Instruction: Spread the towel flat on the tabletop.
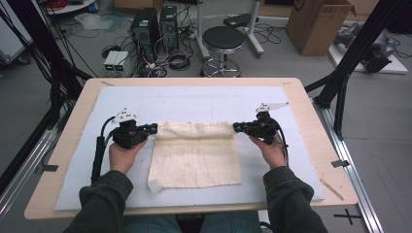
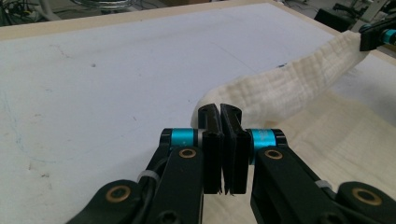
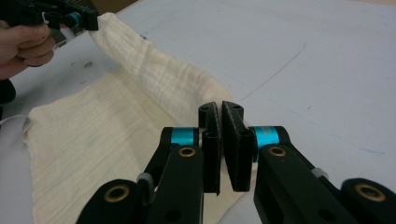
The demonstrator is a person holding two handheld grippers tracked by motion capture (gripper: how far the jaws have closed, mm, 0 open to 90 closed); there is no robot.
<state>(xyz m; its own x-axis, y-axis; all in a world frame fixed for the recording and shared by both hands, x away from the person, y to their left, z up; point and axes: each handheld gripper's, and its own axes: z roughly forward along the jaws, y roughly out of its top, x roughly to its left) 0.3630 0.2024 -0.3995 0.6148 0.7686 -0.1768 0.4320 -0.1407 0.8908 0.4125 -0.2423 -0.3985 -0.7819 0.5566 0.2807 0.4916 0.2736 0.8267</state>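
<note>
While its near part lies flat on the white mat covering the counter, the cream cloth is a thin, crinkled weave, roughly square, with a small tag at one near corner. Its far edge is lifted into a soft ridge, the left hand-held gripper pinching one far corner and the right hand-held gripper pinching the other.

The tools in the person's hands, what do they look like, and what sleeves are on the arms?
Each tool, left and right, is black with blue rings by two flat black jaws, brass-coloured rivets, a pale plate on top and a black cable. The sleeves are dark grey-green.
</note>
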